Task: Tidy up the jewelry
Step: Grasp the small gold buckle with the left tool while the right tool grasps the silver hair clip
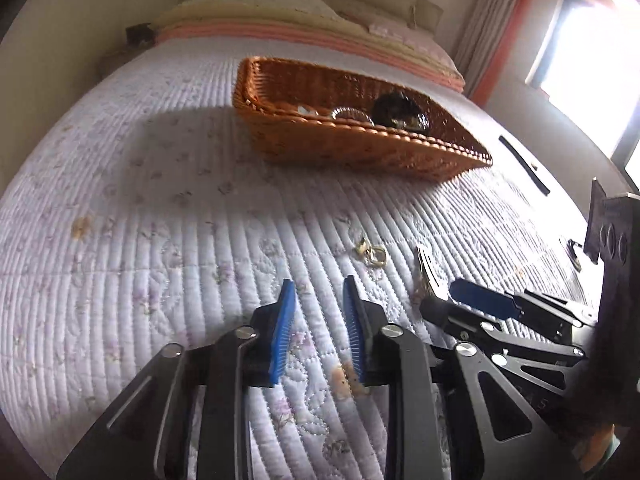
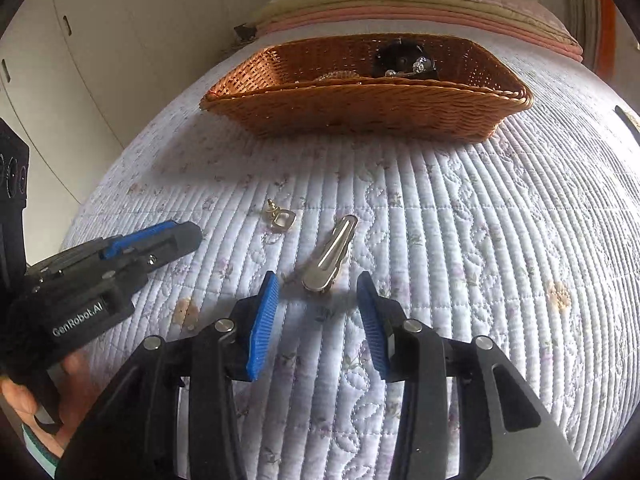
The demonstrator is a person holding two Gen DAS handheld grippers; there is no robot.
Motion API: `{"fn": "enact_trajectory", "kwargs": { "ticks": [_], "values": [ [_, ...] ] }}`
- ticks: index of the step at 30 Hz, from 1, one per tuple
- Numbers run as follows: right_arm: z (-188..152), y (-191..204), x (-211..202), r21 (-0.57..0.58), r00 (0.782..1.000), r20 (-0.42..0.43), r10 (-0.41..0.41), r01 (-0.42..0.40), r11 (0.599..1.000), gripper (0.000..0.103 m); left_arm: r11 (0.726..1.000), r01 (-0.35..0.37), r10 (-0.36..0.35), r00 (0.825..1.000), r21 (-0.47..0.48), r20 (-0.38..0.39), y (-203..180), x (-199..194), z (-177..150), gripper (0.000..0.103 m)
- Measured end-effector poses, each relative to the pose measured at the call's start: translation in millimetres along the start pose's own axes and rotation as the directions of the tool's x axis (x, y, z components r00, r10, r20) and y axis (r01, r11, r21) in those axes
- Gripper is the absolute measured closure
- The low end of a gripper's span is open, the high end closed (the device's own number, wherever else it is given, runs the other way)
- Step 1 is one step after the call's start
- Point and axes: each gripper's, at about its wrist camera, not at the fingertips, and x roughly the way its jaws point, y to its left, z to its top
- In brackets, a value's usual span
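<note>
A brown wicker basket (image 1: 360,148) (image 2: 360,108) sits on the quilted bed and holds a black item (image 1: 400,112) (image 2: 404,60) and some shiny pieces. A small gold earring (image 1: 372,254) (image 2: 280,218) lies on the quilt in front of it. A silver hair clip (image 2: 330,260) (image 1: 426,272) lies beside the earring. My left gripper (image 1: 319,286) is open and empty, just short of the earring. My right gripper (image 2: 318,282) is open, its fingertips on either side of the clip's near end without holding it.
Folded pink and cream bedding (image 1: 304,28) lies at the head of the bed behind the basket. A black strap (image 1: 524,164) lies on the quilt to the right of the basket. White wardrobe doors (image 2: 100,40) stand left of the bed. A bright window (image 1: 592,60) is at right.
</note>
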Motion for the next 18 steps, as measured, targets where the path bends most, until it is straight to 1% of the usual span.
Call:
{"fn": "enact_trajectory", "kwargs": {
  "ticks": [1,3,4,8,10,12,14,15,18],
  "values": [
    [2,0,3,-0.002,1.000,-0.005,-0.016,0.016,1.000,0.072,1.000,0.001,-0.001,1.000,0.008,-0.006,-1,3,1,0.082],
    [5,-2,9,0.005,0.999,-0.022,-0.028,0.028,1.000,0.086,0.999,0.007,-0.006,1.000,0.034,-0.017,-4,8,6,0.082],
    [8,-3,11,0.011,0.999,-0.023,-0.030,0.031,0.999,0.088,0.999,0.009,-0.008,1.000,0.044,-0.023,-6,11,8,0.082],
    [16,-19,8,0.025,0.997,-0.002,-0.074,0.074,0.997,0.088,0.995,0.013,-0.006,0.998,0.104,-0.065,-17,30,21,0.082],
    [20,-33,8,0.050,0.998,-0.005,-0.067,0.067,0.997,0.088,0.992,0.020,-0.011,0.997,0.121,-0.074,-22,38,25,0.082],
    [22,-42,9,0.062,0.999,-0.002,-0.046,0.046,0.997,0.088,0.992,0.048,-0.039,0.996,0.117,-0.082,-24,42,27,0.082],
    [21,-46,10,0.063,1.000,0.001,-0.031,0.031,0.998,0.088,0.991,0.079,-0.070,0.994,0.105,-0.085,-25,45,28,0.080],
    [20,-47,10,0.060,1.000,0.004,-0.027,0.026,0.998,0.088,0.991,0.084,-0.075,0.994,0.106,-0.085,-26,45,27,0.078],
    [18,-45,10,0.050,1.000,0.014,-0.026,0.025,0.998,0.088,0.990,0.070,-0.061,0.995,0.124,-0.078,-29,44,26,0.078]
  ]
}}
